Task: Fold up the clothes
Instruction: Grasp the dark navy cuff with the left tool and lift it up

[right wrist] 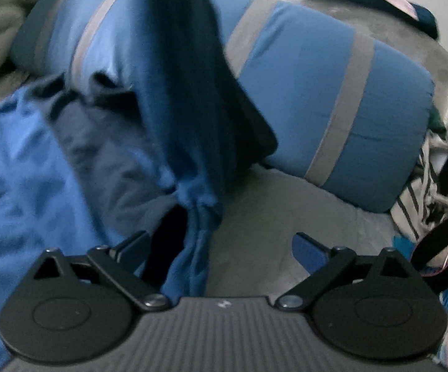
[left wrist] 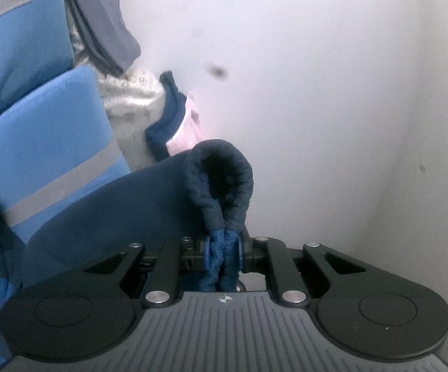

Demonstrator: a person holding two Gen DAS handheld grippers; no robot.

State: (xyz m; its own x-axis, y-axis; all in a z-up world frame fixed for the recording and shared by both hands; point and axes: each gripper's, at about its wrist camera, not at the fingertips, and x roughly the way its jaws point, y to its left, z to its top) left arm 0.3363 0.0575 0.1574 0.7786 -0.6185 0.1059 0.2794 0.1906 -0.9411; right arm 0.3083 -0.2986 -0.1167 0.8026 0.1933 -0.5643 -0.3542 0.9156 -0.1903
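Navy fleece garment (left wrist: 149, 198) pinched by left gripper (left wrist: 223, 252) at a looped edge, lifted to hang free for folding; right gripper (right wrist: 221, 248) spread (fabric drapes between), above bed (right wrist: 255, 217), beside striped pillow (right wrist: 317, 93).

No readable text in either view.

The only mark is a small white crosshair sign on the ribbed grey housing of the left gripper (left wrist: 223, 255); a similar white mark sits on the right gripper (right wrist: 221, 251) housing, too blurred to make out. No letters, numbers or brands show.
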